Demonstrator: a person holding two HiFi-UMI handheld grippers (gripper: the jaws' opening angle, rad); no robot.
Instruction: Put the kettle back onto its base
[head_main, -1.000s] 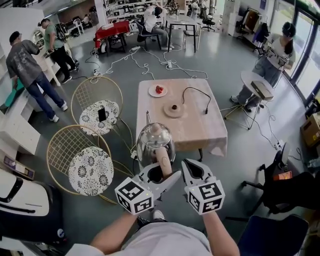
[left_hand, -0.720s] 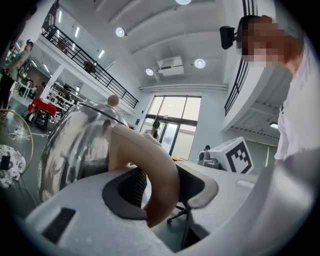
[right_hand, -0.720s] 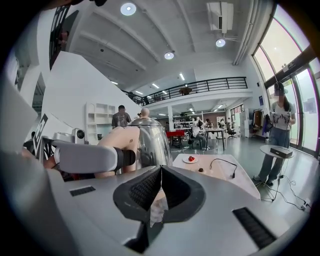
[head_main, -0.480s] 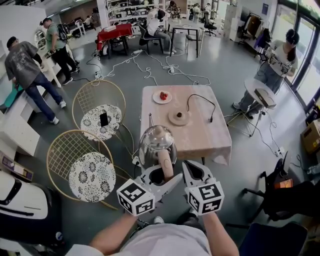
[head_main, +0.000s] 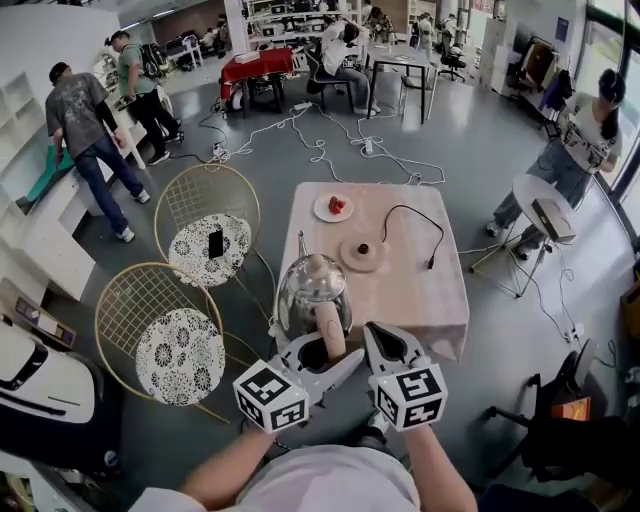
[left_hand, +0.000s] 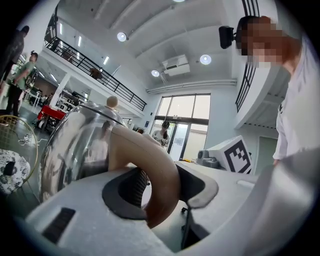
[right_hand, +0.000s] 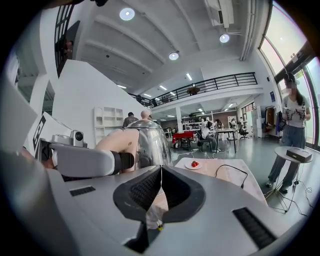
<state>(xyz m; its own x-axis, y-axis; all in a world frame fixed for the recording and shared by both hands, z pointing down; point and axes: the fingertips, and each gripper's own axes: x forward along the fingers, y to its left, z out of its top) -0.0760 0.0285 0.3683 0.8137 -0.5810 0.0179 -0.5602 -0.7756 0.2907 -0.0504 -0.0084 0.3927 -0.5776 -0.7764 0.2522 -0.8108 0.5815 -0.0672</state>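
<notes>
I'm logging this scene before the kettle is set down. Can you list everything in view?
kettle: one, silver with a beige handle, held in the air at the table's near left edge
base: one, beige, mid-table, bare
table: one, pale cloth cover
plate: one, white, holding red fruit, far left of the table
cable: one, black, right of the base
chairs: two, gold wire, left of the table
phone: one, black, on the farther chair's cushion
people: several, around the room
left gripper: white, shut on the kettle's handle
right gripper: white, jaws together, empty
</notes>
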